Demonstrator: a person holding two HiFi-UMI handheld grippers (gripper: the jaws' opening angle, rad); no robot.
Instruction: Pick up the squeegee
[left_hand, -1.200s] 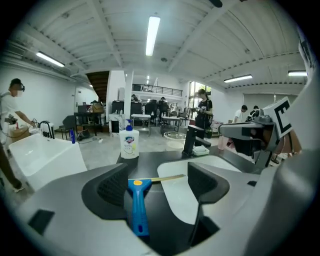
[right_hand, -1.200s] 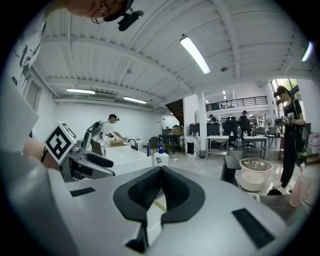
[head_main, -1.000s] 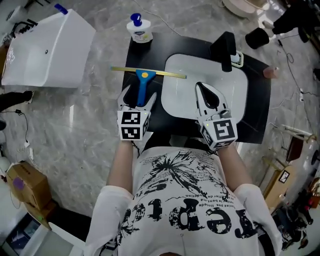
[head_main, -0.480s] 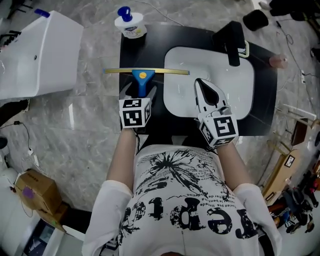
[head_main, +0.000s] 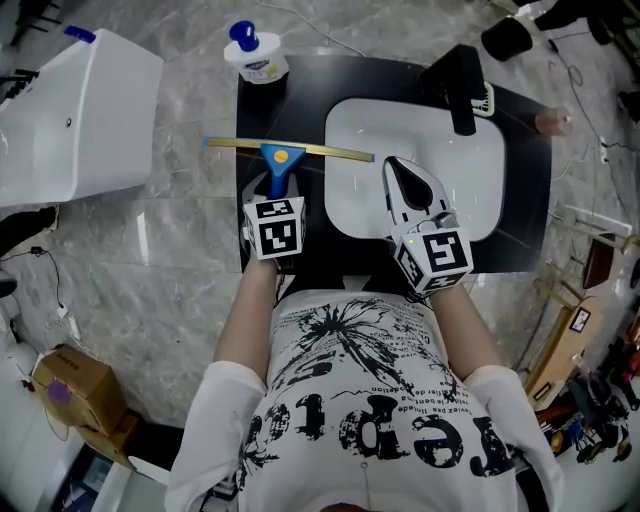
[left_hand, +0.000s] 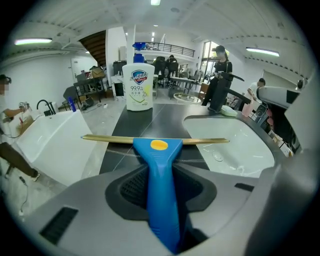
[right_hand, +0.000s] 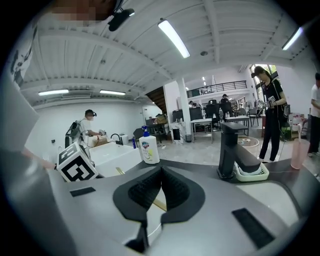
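Observation:
The squeegee (head_main: 286, 152) lies on the black counter left of the sink, its brass-coloured blade across and its blue handle (left_hand: 161, 175) pointing toward me. My left gripper (head_main: 277, 186) has just been closing and now clamps the handle between its pads, tilted down over it. In the left gripper view the handle fills the gap between the jaws. My right gripper (head_main: 394, 170) hovers over the near left part of the white sink, shut with nothing in it; the right gripper view shows its pads (right_hand: 150, 192) meeting.
A white soap pump bottle (head_main: 257, 58) stands behind the squeegee. The white sink basin (head_main: 450, 160) has a black faucet (head_main: 461, 88) at its back. A large white tub (head_main: 75, 110) sits to the left, a cardboard box (head_main: 62, 385) on the floor. People stand far off.
The left gripper came down and forward over the blue handle and closed on it. The right gripper sank slightly over the sink, still shut.

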